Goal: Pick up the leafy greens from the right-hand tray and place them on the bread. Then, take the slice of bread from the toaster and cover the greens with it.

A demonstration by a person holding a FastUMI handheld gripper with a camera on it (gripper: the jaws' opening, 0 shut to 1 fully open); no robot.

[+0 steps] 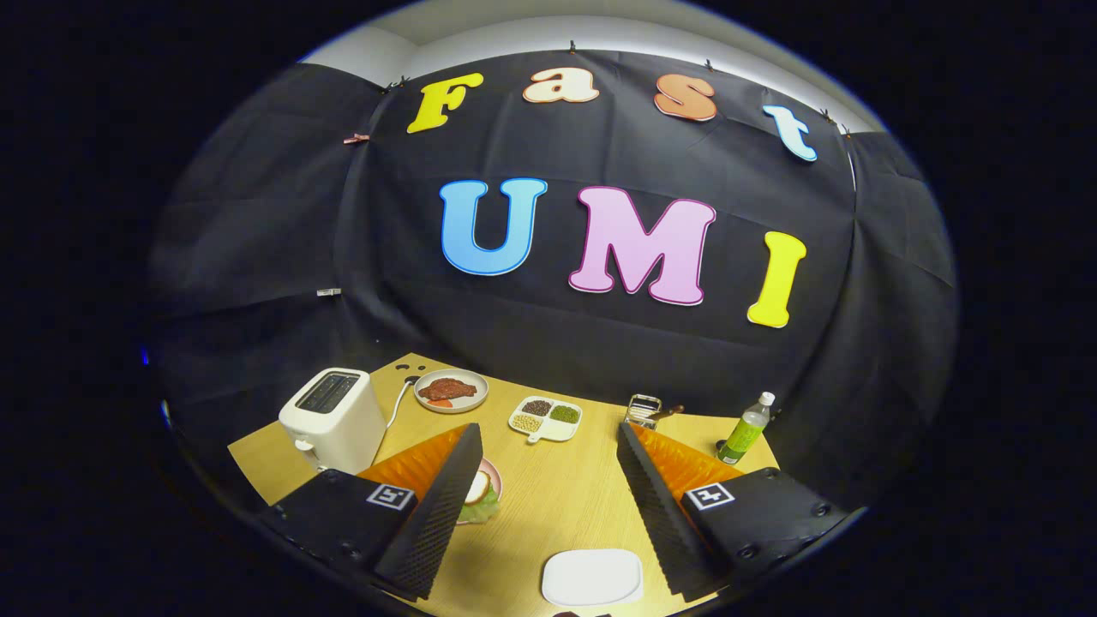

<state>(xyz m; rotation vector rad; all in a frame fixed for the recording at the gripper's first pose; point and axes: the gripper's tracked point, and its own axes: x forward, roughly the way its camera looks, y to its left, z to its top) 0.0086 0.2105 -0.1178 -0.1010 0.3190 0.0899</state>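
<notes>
Inspection from the gripper view. The gripper (547,428) hangs above the near edge of the table (557,497); its jaws stand wide apart and hold nothing.

Task items as found:
- Leafy greens (482,512): a ruffled green edge shows on the pink plate (494,480), lower left of centre, tucked against the inner face of the left finger. A pale round piece, which I take for bread (476,488), lies directly over it. The finger hides the rest of the plate, so I cannot tell whether this is one slice or two.
- White tray (591,577): bottom centre, between the jaws and nearer than their tips. I see no greens on it.
- Toaster (332,418): left of the picture, just beyond the left finger. Its slots read dark; whether a slice sits inside I cannot tell.

Governing relation: both the plate and the toaster lie left of the jaw line, the plate almost under the left finger, the toaster farther and higher. In my judgement any approach to either needs a swing left; the toaster's slots run away from me, roughly in line with the jaws.
</notes>
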